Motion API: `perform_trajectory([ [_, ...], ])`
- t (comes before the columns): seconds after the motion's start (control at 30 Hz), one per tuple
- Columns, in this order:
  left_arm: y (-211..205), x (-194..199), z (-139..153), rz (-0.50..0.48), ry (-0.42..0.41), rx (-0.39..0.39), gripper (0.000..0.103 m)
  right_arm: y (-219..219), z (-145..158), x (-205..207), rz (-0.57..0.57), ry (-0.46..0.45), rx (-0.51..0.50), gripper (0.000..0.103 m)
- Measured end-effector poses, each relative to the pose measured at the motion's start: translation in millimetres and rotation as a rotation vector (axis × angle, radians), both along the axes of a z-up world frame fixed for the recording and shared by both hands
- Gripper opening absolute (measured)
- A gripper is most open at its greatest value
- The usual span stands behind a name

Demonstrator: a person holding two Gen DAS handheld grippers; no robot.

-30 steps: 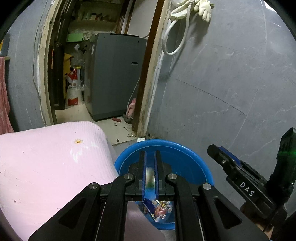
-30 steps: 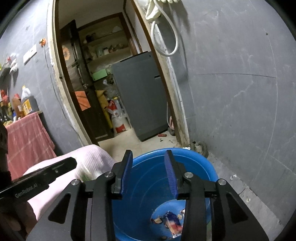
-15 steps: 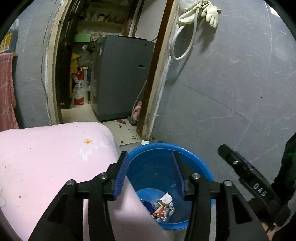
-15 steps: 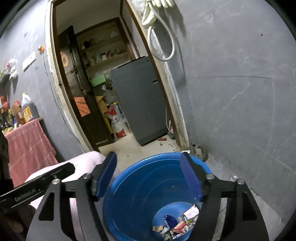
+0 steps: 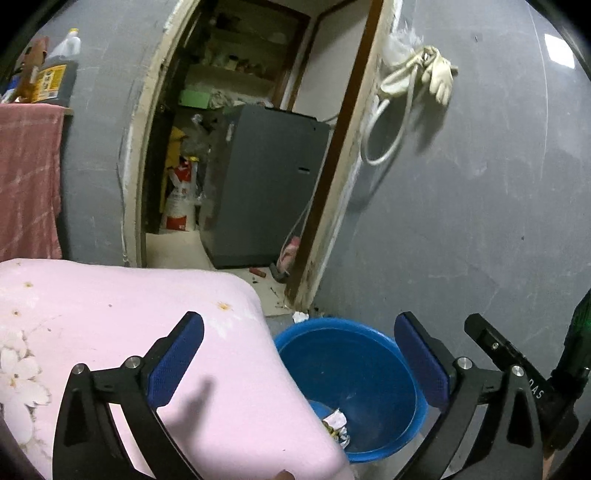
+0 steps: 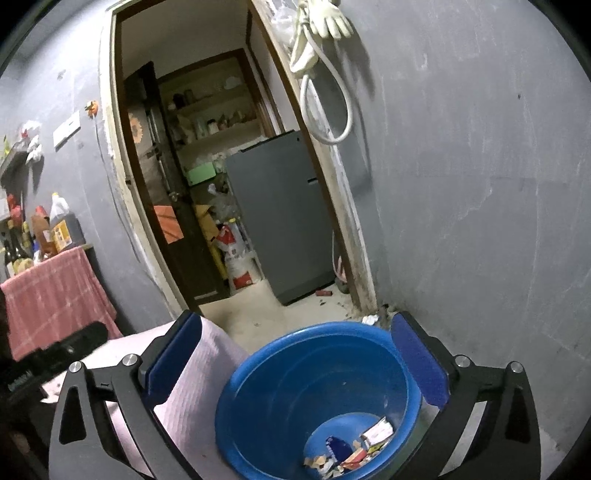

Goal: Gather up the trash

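The left gripper (image 5: pixel 299 354) has its two fingers wide apart and holds nothing. Under its left finger lies a pink cloth (image 5: pixel 129 332). The right gripper (image 6: pixel 295 354) is also spread wide and holds nothing. Directly below and between its fingers stands the blue bucket (image 6: pixel 280 373), and the trash (image 6: pixel 354 450), small paper and wrapper pieces, lies on the bucket bottom. Beyond the bucket, a grey wall (image 6: pixel 461 184) stands at the right, and a doorway ahead shows a grey appliance (image 6: pixel 280 218). White gloves (image 6: pixel 328 18) hang high on the wall.
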State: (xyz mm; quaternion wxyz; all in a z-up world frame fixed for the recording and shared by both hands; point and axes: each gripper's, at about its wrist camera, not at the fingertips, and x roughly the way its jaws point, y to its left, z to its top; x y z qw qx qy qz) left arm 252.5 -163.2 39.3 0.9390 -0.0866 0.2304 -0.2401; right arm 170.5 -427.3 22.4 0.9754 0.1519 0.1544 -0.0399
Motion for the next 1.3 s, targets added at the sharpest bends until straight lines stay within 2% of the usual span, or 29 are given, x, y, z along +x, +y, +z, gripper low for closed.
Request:
perform_trajectory([
  [0.2,13,-19,19,0.042,-0.081,0.033,0.101,15,17,-10,0.003,-0.028,-0.051,0.103],
  [0.37,20,-41,26,0.063,-0.115,0.051,0.101,23,32,-29,-0.007,-0.07,-0.079,0.103],
  [0.53,29,-57,30,0.075,-0.133,0.029,0.101,32,48,-57,-0.006,-0.111,-0.109,0.103],
  [0.8,49,-104,53,0.089,-0.182,-0.004,0.101,46,71,-107,0.01,-0.184,-0.137,0.103],
  [1.03,68,-142,63,0.108,-0.181,-0.035,0.101,64,85,-140,0.059,-0.187,-0.193,0.103],
  [1.3,83,-179,58,0.142,-0.184,-0.006,0.101,84,85,-169,0.083,-0.175,-0.224,0.103],
])
